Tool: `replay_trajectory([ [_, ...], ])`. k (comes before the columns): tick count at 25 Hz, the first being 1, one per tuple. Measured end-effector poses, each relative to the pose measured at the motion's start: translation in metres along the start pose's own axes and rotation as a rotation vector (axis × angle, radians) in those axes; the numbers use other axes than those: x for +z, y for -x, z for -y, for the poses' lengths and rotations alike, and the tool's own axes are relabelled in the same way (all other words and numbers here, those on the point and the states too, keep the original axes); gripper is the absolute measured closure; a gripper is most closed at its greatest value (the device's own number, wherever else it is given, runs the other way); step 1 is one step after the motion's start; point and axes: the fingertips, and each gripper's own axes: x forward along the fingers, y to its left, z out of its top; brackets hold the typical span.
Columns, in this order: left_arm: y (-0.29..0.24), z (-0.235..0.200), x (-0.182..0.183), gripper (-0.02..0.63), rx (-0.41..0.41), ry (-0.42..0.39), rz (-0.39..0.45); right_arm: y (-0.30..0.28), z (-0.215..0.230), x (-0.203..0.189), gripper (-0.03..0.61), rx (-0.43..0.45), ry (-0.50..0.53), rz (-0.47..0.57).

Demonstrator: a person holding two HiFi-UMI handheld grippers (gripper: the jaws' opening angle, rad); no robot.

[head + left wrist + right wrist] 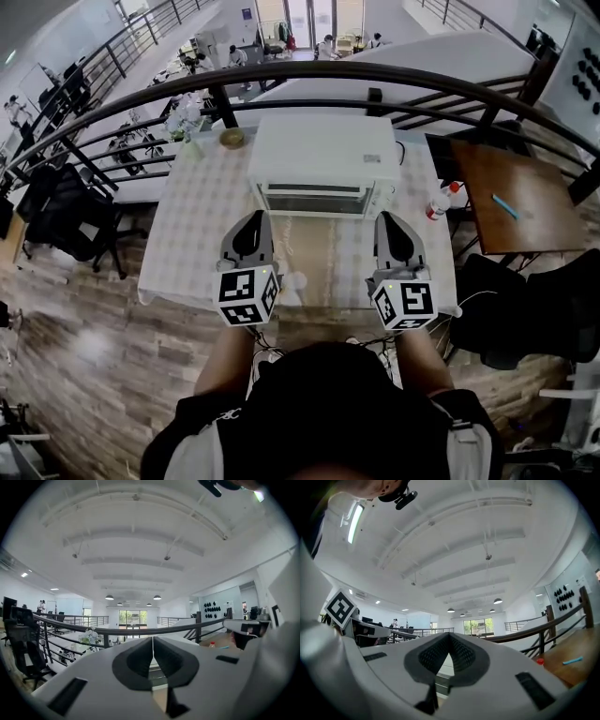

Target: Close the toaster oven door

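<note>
A white box-shaped toaster oven [323, 161] sits on the far half of a table under a pale checked cloth [197, 234]. Its door appears shut flat against the front. The dark glass shows nothing of the inside.

A small round brownish dish [232, 138] lies near the oven's back left corner, its contents too small to tell. A clear plastic bottle with a red cap [438, 202] stands at the table's right edge.

The left gripper [255, 216] is level with the oven's left front corner, and its tongs are pressed together on nothing. The right gripper [387, 217] is level with the right front corner, its tips also meeting with nothing between them. Neither can be seen touching the oven.

In the left gripper view the left gripper's own body [152, 639] hides most of the oven, and the same holds for the right gripper [449, 637] in its view.

A dark curved metal railing [309, 70] runs close behind the oven. Bare cloth lies open below the oven front. A brown wooden side table [525, 192] stands just right of the table, and a black office chair [66, 216] stands to its left.
</note>
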Motion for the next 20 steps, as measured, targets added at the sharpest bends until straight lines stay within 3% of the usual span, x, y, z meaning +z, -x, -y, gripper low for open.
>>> replay_trajectory([
  [6,0.008,0.003,-0.005,0.597,-0.013,0.035,-0.006,0.001,-0.006,-0.003,0.586,0.025,-0.004,-0.008],
  [20,0.020,0.016,-0.002,0.597,-0.047,-0.019,0.029,0.007,-0.013,-0.006,0.586,0.034,-0.001,-0.019],
])
